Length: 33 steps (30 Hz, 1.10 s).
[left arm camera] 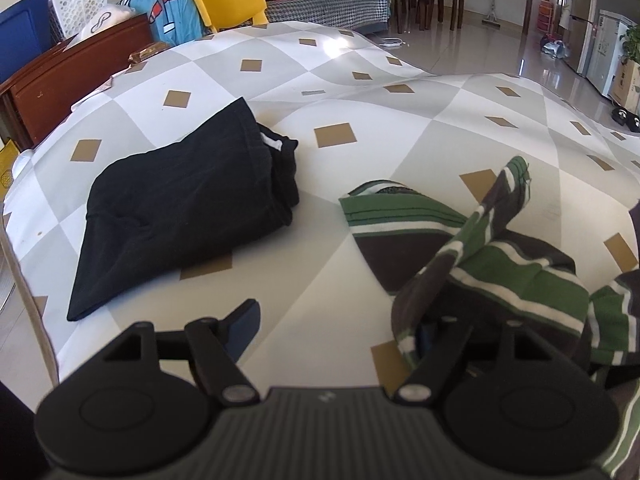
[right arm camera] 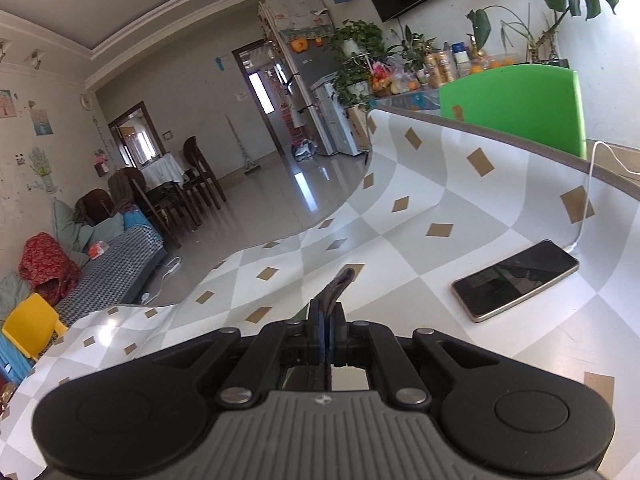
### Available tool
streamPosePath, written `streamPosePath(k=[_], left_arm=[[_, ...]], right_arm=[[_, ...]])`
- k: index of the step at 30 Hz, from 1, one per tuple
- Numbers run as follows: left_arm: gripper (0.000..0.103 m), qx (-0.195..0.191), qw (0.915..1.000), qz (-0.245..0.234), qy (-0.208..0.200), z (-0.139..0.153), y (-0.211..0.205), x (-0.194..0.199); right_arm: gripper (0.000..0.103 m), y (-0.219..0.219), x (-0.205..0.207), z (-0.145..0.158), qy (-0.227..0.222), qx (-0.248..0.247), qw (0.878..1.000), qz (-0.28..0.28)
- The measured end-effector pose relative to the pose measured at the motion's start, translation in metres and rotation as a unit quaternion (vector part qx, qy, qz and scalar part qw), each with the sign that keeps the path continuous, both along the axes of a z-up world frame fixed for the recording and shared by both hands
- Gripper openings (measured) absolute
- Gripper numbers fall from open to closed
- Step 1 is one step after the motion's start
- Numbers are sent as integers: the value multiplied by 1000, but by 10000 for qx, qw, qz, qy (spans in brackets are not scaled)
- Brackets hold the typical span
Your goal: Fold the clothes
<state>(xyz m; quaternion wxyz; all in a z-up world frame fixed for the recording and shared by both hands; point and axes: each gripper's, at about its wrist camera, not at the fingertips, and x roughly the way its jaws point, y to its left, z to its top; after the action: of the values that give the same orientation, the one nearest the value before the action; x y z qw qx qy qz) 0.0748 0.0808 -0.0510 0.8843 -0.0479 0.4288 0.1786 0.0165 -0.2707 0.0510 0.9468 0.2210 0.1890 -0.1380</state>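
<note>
Counter (left arm camera: 400,144), covered in a grey-and-white diamond cloth: serving as the folding surface, filling most of both views.

Black garment (left arm camera: 180,216), left of centre in the left wrist view: lying already folded into a compact block, set aside, well apart from the work so it is not getting disturbed.

Striped shirt (left arm camera: 472,256), green, brown and white, lower right of the same view: lying part-flat on the counter, one strip of it rising up and over toward the upper right, seemingly because its far end is being lifted.

Left gripper (left arm camera: 336,320), bottom of that view: fingers standing wide apart, gripping nothing. The left finger (left arm camera: 244,320) is showing clear over the cloth; the right one is sitting under a fold of shirt draping over it, with no pinch.

Right gripper (right arm camera: 327,316), bottom centre of the right wrist view: fingers pressing fully together on a thin dark tongue of fabric (right arm camera: 340,284), probably the shirt's edge, being held to carry it over for a fold.

Phone (right arm camera: 516,280), right of that view: charging on a white cable, lying beside the working area.
</note>
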Motion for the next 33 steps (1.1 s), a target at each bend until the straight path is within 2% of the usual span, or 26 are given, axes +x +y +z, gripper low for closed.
streamPosePath(k=[3,6,9,11,20,27,33], left_arm=[[78,68,10000,25,-49,3,1,-2],[77,-44,9999,14,-110,7,2,-4],[78,-106,9997,24,-233,15,1,-7],[79,-192,9993,26,-328,21,1,-9],[84,-589,9963,-315,-539,31,-9,-8],[85,-830,9949,-417,-390,22,-14,-3],[85,-830,9950,-433,-359,17,-17,4]], right_arm=[[4,-3,-2,-2,125,-111,9998,-144],[5,-3,-2,-5,279,-207,9992,-219],[20,-7,-3,-7,346,-205,9985,-370],[22,-7,-4,-9,332,-182,9985,-395],[26,11,7,-18,445,-146,9985,267],[33,26,16,-32,641,-21,9945,832],[39,36,25,-45,779,116,9898,1191]])
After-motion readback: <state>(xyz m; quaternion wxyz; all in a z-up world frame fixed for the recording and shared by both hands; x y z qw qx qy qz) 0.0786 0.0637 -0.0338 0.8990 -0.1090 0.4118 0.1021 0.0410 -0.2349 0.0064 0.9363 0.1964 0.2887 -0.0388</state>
